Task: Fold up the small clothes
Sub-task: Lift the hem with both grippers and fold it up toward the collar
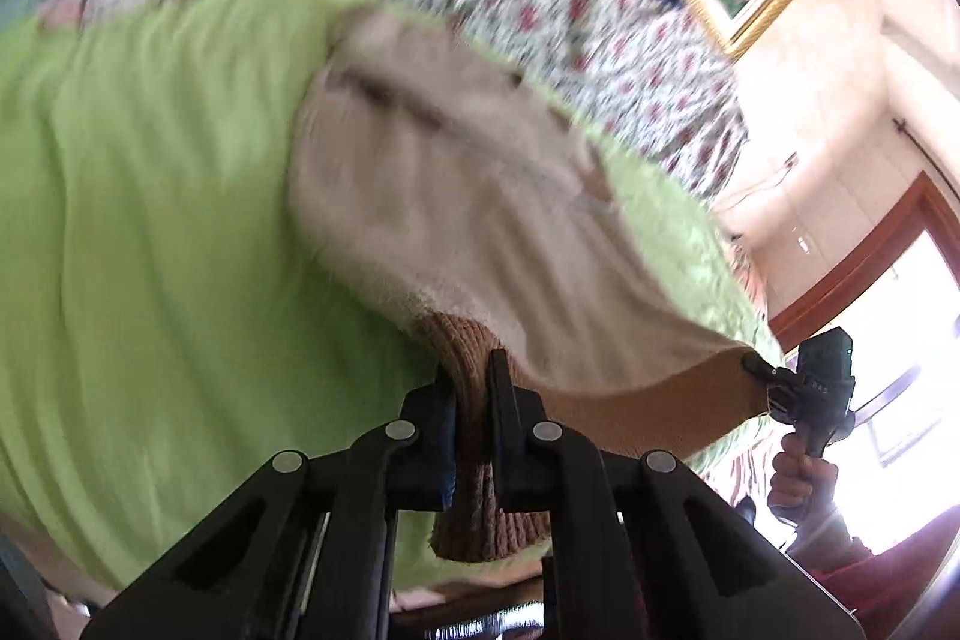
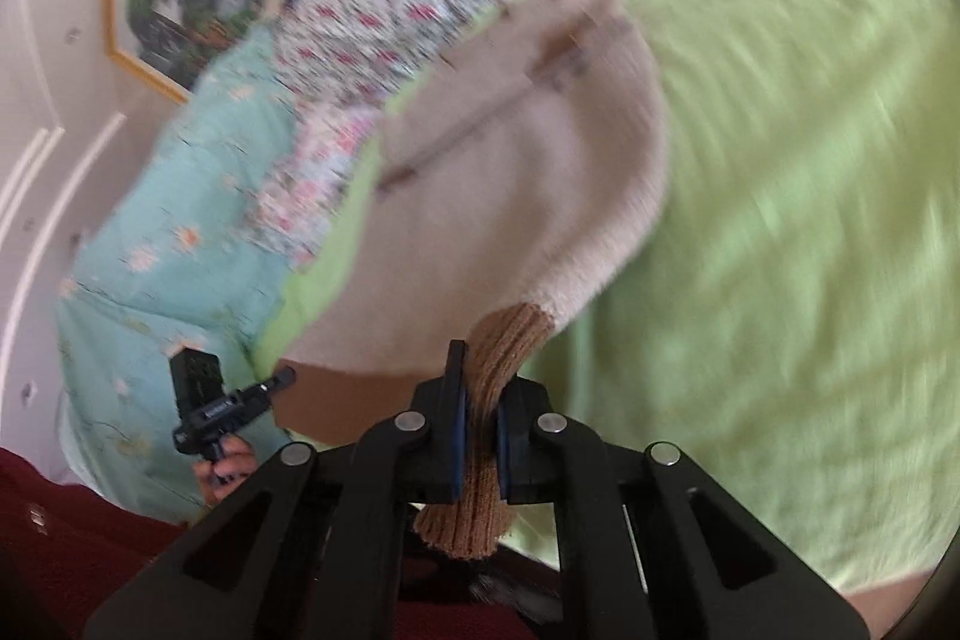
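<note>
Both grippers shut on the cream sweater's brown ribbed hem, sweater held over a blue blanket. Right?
Not quite: the blanket under it is lime green, not blue, as both wrist views show. The rest holds: left gripper and right gripper are each shut on the brown ribbed hem of the cream sweater.

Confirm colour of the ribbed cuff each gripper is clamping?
Tan-brown ribbed knit cuff, on a cream garment. Clearest in the right wrist view.
</note>
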Demonstrator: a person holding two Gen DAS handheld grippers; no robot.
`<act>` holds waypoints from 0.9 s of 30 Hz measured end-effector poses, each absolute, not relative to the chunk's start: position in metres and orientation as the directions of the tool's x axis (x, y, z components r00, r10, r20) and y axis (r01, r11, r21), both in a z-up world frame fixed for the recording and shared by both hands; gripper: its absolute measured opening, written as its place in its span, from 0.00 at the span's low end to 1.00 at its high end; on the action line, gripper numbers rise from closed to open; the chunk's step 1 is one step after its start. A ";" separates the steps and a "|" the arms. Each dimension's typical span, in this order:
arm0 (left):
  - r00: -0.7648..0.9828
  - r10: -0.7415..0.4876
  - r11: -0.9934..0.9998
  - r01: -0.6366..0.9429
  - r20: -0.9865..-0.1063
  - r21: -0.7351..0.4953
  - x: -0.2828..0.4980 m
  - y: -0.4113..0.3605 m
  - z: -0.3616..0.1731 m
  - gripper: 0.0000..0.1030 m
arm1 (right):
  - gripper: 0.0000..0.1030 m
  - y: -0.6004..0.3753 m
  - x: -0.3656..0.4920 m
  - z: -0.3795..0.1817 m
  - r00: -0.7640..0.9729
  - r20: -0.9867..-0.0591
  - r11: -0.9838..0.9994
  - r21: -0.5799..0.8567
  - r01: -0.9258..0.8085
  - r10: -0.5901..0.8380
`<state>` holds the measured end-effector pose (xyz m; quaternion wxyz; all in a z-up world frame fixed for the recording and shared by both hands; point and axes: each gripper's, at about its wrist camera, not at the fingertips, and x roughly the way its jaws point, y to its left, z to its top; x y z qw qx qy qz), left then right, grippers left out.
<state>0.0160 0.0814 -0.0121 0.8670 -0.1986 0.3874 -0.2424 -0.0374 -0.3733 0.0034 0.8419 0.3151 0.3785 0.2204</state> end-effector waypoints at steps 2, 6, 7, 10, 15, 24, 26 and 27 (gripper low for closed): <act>0.625 -0.560 0.811 0.280 -0.544 -0.514 0.028 0.083 0.011 0.07 | 0.08 -0.375 -0.025 0.021 0.646 -0.469 0.707 0.690 -0.158 0.602; 0.688 -0.547 0.814 0.303 -0.477 -0.496 0.073 0.085 0.052 0.07 | 0.08 -0.379 0.014 0.052 0.693 -0.416 0.710 0.676 -0.197 0.588; 0.696 -0.542 0.816 0.305 -0.470 -0.490 0.083 0.084 0.058 0.07 | 0.08 -0.379 0.028 0.061 0.704 -0.412 0.719 0.665 -0.203 0.579; 0.735 -0.501 0.846 0.306 -0.457 -0.436 0.133 0.075 0.082 0.07 | 0.08 -0.379 0.074 0.080 0.719 -0.435 0.764 0.612 -0.204 0.541; 0.760 -0.461 0.861 0.259 -0.458 -0.437 0.227 0.062 0.090 0.07 | 0.08 -0.384 0.170 0.087 0.736 -0.484 0.803 0.581 -0.134 0.473; 0.734 -0.369 0.917 0.186 -0.570 -0.353 0.372 0.043 0.044 0.07 | 0.08 -0.408 0.308 0.041 0.731 -0.562 0.809 0.587 0.023 0.387; 0.717 -0.360 0.921 0.170 -0.597 -0.351 0.399 0.043 0.027 0.07 | 0.08 -0.413 0.328 0.026 0.719 -0.582 0.806 0.590 0.050 0.381; 0.708 -0.352 0.924 0.159 -0.613 -0.347 0.410 0.042 0.018 0.07 | 0.08 -0.413 0.335 0.021 0.714 -0.590 0.809 0.585 0.059 0.376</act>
